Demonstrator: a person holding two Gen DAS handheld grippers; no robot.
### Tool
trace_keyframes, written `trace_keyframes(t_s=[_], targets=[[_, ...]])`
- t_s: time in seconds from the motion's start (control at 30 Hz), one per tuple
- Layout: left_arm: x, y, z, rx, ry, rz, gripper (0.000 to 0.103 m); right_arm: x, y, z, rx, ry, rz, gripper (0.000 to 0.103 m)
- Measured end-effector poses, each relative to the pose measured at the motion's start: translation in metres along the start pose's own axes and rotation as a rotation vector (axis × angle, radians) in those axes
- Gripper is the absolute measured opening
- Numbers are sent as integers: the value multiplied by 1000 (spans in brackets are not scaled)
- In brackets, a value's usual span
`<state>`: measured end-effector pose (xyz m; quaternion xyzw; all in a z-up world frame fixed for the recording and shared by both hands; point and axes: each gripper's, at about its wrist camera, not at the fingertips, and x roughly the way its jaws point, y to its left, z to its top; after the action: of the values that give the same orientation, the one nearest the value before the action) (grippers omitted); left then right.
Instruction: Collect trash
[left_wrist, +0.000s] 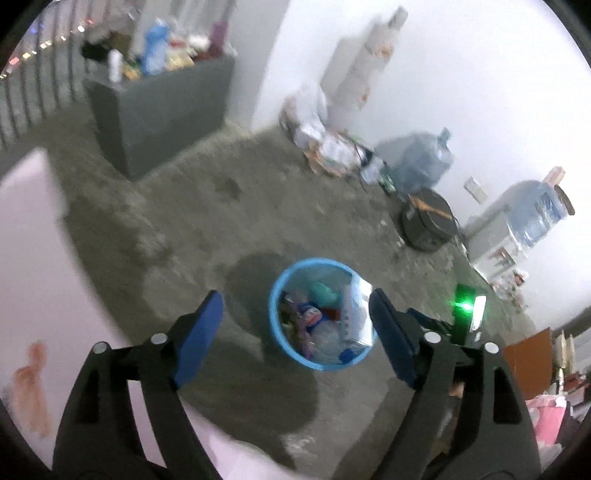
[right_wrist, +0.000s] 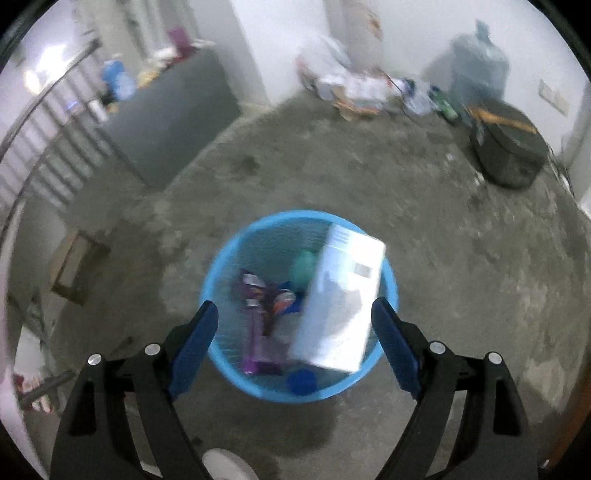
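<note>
A blue bin (right_wrist: 299, 306) stands on the bare concrete floor (right_wrist: 424, 221), below and between both grippers. A white box (right_wrist: 341, 299) leans inside it against the right rim, with a purple wrapper (right_wrist: 258, 295), a green lump (right_wrist: 304, 267) and a blue cap (right_wrist: 302, 382) beside it. The box carries a small dark label, too blurred to read; no other writing is legible. The right gripper (right_wrist: 293, 321) hangs over the bin with jaws wide apart and empty. The left gripper (left_wrist: 295, 314) is likewise spread wide, holding nothing. Only the left view shows the right gripper's green light (left_wrist: 463, 306), a pink sheet (left_wrist: 33, 258) at near left, and a second water jug (left_wrist: 535, 218) far right. Only the right view shows a small frame (right_wrist: 75, 266) lying on the floor at left. Both show the grey cabinet (left_wrist: 162, 118), its cluttered top indistinct, and a dark round bag (right_wrist: 508, 147).
</note>
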<state>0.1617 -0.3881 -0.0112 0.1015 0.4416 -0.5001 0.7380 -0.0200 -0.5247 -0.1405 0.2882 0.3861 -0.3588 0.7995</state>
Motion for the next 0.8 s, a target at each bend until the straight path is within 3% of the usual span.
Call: trace_keyframes(t_s=[0.23,0.33,0.4,0.5,0.7,0.8], targets=[[-121,32,-58,-118,-152,160,90,-114,87,3,-215,-231,47,94],[-161,42,-88,-160,-203,233,92,-170,123,-14,-289,-335,81,97],[-193,49,-115,-194,-251,327,93,-196,143,-30,-316,-367,97,97],[-225,54,-144,-227,-289,442,94,-224,174,-58,-360,-351,167,97],[-263,56,-203,-244,-272,805,94,-244,241,-114,-526,-230,206,97],[-276,67,-228,-355,-223,823,94,-241,259,-140,-546,-186,235,97]])
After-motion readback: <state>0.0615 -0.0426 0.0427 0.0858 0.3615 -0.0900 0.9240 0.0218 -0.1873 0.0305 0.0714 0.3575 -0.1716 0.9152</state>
